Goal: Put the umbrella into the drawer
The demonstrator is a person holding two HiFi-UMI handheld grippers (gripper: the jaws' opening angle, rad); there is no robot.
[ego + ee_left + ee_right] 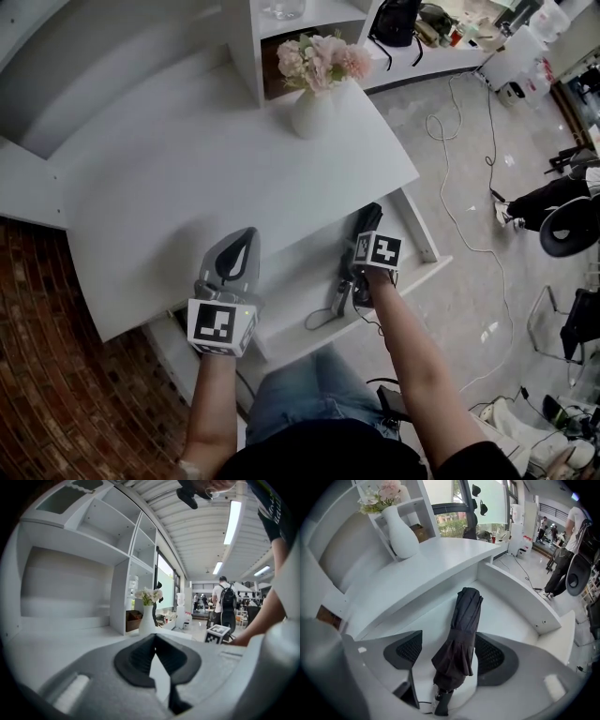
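Umbrella (461,620) laid lengthwise on floor of open drawer (520,597), under white surface (187,187). Right gripper (449,652) spread wide astride it, pads clear: release judged done. Left gripper (154,641) closed, empty, parked over surface.

The umbrella (461,634) lies in the drawer (520,604) below the table (187,187), on which the vase (314,114) stands.

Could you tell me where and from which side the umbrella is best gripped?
Grip the umbrella at its middle, from above, jaws across its width: it lies flat on the drawer floor, long and slim, with only its top side free.
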